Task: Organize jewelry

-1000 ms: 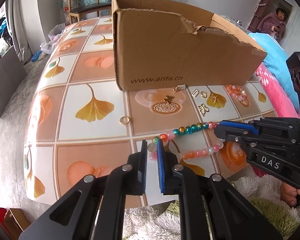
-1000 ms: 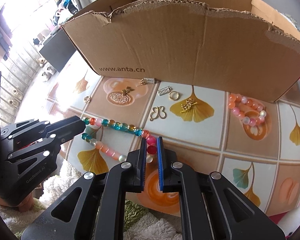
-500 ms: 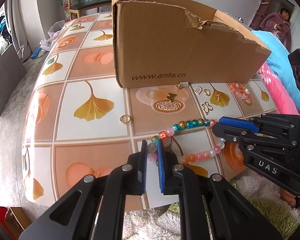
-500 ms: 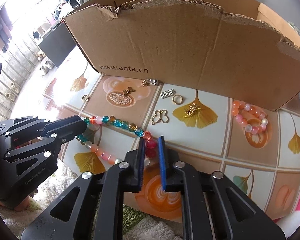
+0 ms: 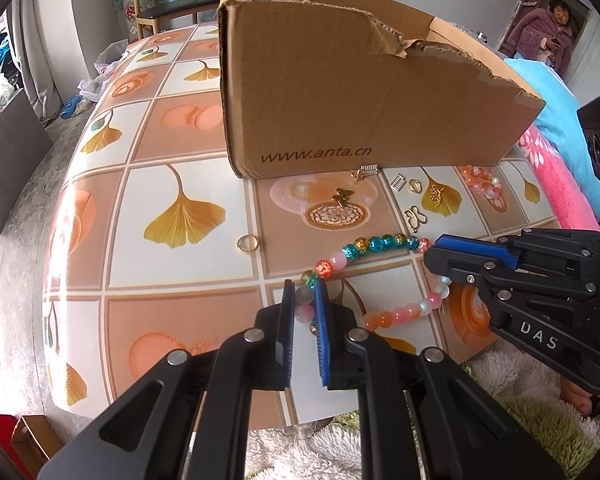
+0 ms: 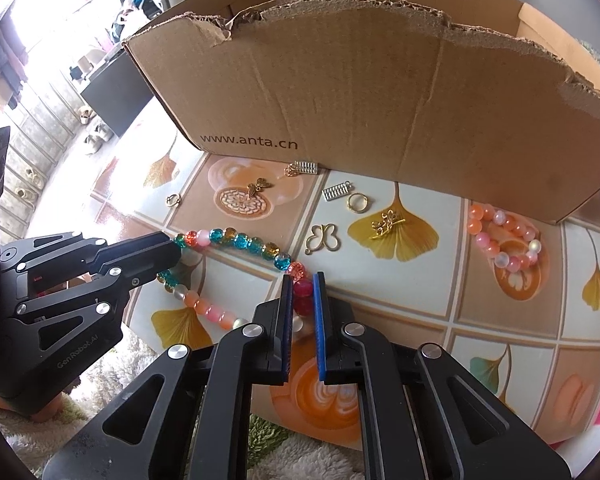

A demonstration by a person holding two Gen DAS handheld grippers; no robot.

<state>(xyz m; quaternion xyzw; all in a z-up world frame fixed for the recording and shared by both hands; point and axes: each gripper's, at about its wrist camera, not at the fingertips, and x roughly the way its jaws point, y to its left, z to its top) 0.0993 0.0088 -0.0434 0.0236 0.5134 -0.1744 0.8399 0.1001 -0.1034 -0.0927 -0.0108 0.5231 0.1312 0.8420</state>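
Gripping the bead necklace [image 5: 374, 245] at both ends, left tongs [image 5: 304, 306] and right tongs [image 6: 303, 294] each pinched narrow on a bead, I should lift evenly off the worktop [image 5: 188, 276], keeping it slack, toward the cardboard box [image 6: 380, 92].

Cardboard box [image 5: 364, 96] on table [image 5: 188, 152], charms [image 6: 324, 240] before it, bead bracelet [image 6: 504, 236] right

Big cardboard box [image 5: 340, 92] walls off the whole upper middle of the frame, gold charms [image 6: 324, 238] crammed right below it; only real open tabletop [image 5: 172, 160] is left of the box, past the lone gold ring [image 5: 247, 244]
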